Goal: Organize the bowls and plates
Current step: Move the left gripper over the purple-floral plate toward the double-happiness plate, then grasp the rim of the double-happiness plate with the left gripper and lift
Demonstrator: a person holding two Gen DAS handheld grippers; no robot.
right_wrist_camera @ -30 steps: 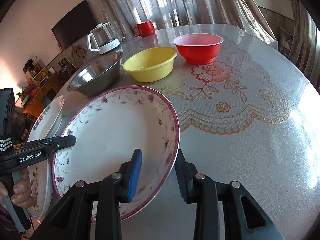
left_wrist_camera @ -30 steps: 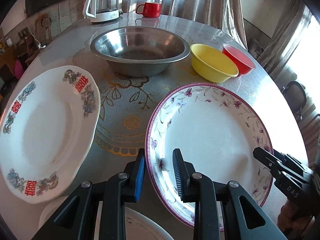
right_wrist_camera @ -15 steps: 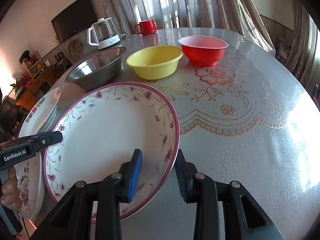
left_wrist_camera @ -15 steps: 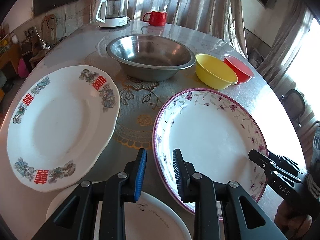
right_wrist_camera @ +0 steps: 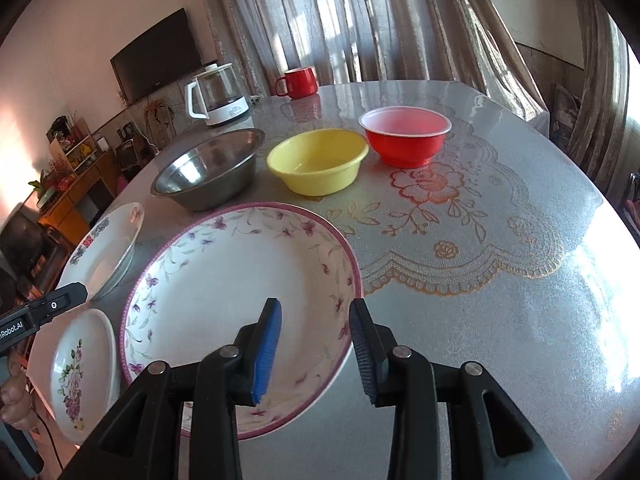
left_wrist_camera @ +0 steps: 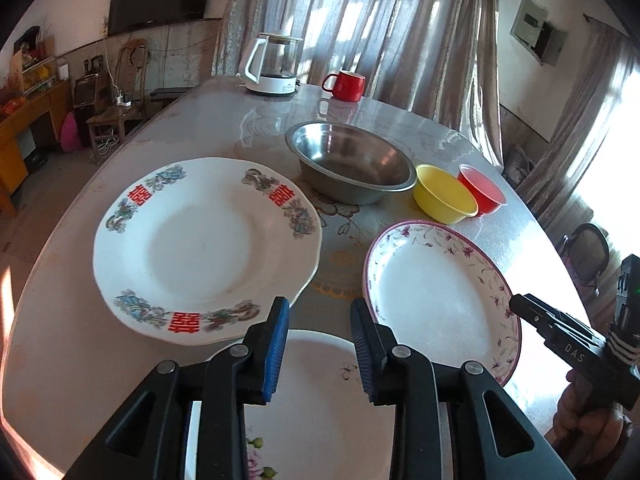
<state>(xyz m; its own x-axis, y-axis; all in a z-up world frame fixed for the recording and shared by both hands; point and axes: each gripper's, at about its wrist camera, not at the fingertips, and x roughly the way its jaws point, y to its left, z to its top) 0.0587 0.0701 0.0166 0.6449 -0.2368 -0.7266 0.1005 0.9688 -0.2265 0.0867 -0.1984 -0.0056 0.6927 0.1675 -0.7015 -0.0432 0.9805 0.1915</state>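
Observation:
A white plate with red characters (left_wrist_camera: 200,248) lies on the table at left; it also shows in the right wrist view (right_wrist_camera: 106,248). A purple-rimmed floral plate (left_wrist_camera: 436,300) lies at right, large in the right wrist view (right_wrist_camera: 240,300). A small rose plate (left_wrist_camera: 320,400) lies nearest, under my left gripper (left_wrist_camera: 318,344), which is open and empty. My right gripper (right_wrist_camera: 316,348) is open, its jaws either side of the purple-rimmed plate's near right rim. Steel bowl (left_wrist_camera: 352,164), yellow bowl (left_wrist_camera: 444,194) and red bowl (left_wrist_camera: 482,188) stand in a row behind.
A kettle (left_wrist_camera: 274,64) and a red mug (left_wrist_camera: 346,85) stand at the table's far edge. The round table (right_wrist_camera: 500,280) has a lace-pattern cover. Chairs and a wooden cabinet stand beyond the left edge.
My left gripper has pulled back and up from the purple-rimmed plate; the small rose plate now shows beneath it. My right gripper has backed off slightly and stays open around the plate's rim.

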